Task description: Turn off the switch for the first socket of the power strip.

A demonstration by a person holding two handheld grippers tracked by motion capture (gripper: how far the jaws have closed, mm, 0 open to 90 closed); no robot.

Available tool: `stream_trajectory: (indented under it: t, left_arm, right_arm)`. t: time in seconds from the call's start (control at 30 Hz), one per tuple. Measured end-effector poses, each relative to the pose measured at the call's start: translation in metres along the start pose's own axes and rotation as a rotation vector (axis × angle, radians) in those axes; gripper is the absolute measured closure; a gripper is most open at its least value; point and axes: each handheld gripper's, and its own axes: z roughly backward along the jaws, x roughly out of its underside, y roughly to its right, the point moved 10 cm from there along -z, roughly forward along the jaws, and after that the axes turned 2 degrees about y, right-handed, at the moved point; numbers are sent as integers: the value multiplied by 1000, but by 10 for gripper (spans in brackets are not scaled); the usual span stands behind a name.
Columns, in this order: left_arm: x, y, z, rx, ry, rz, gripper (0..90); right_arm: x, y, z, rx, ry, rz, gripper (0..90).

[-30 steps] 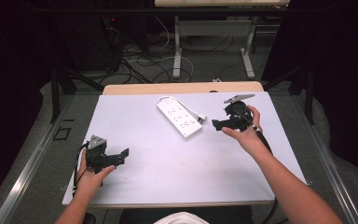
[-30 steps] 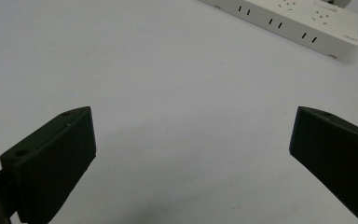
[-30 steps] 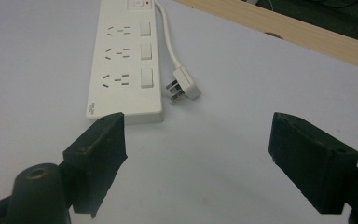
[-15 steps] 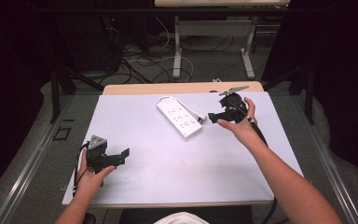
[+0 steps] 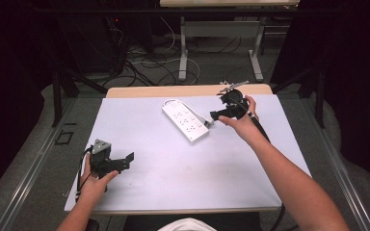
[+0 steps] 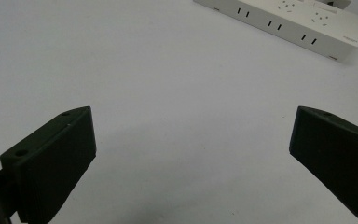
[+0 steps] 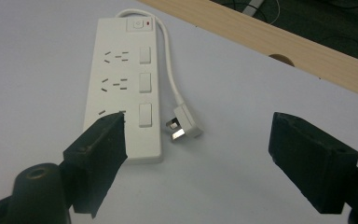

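A white power strip (image 5: 185, 120) lies slantwise on the pale table (image 5: 183, 173), its short cord curling to a white plug (image 5: 208, 123) beside it. In the right gripper view the power strip (image 7: 123, 84) and the plug (image 7: 182, 127) lie just ahead of the jaws. My right gripper (image 5: 215, 115) hovers at the strip's right end, open, nothing between its fingers (image 7: 100, 149). My left gripper (image 5: 129, 160) rests at the table's near left, open and empty; its own view has the power strip (image 6: 284, 23) far off at the top.
A wooden table edge (image 5: 188, 90) runs along the back of the white surface. Behind it stand desk legs and loose cables on the floor (image 5: 149, 62). Broad bare tabletop (image 5: 197, 183) lies between the two grippers.
My right gripper has moved left and toward the far edge, closer to the plug and the strip's end. The left gripper has stayed put.
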Motion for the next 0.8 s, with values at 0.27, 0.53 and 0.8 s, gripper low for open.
stream_trajectory:
  t: [0.27,0.53,0.8]
  left_arm:
    - [0,0,3,-7,-1,-6,2]
    - [1,-2,4,-14,2,2,2]
    - [2,-5,9,-19,2,8,2]
  right_arm:
    - [-11,-5,-11,-5,10,10,194]
    - [-26,-11,-24,-4,15,28,232]
    - [-39,-19,-38,-30,4,21,290]
